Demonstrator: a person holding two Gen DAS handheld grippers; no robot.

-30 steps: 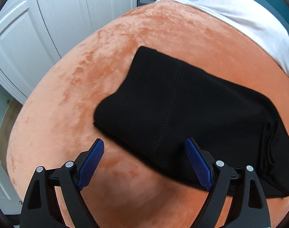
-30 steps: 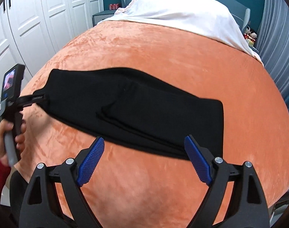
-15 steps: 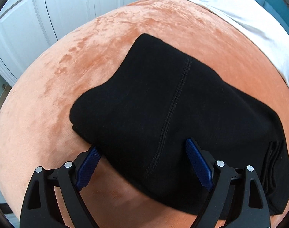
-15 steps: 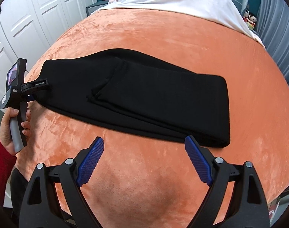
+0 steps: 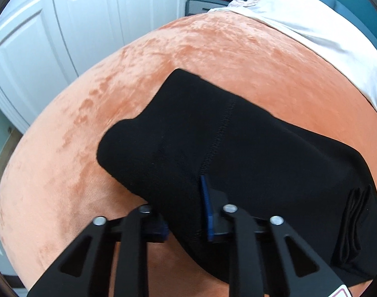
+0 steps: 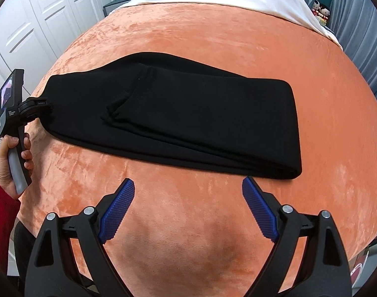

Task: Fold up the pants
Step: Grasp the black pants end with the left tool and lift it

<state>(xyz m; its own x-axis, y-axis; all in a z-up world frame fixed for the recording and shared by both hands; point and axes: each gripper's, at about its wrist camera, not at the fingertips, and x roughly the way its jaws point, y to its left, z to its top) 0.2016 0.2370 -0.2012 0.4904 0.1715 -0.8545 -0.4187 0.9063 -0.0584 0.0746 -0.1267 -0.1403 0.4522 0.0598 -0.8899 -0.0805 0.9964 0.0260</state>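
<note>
Orange bedspread (image 6: 213, 24), blk pants (image 6: 188, 113), wht wardrobe doors (image 5: 89, 19).

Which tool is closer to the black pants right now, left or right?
Left. The left tool is clamped on the near edge of the black pants at their end, while the right tool hangs open above the orange blanket, short of the pants.
</note>
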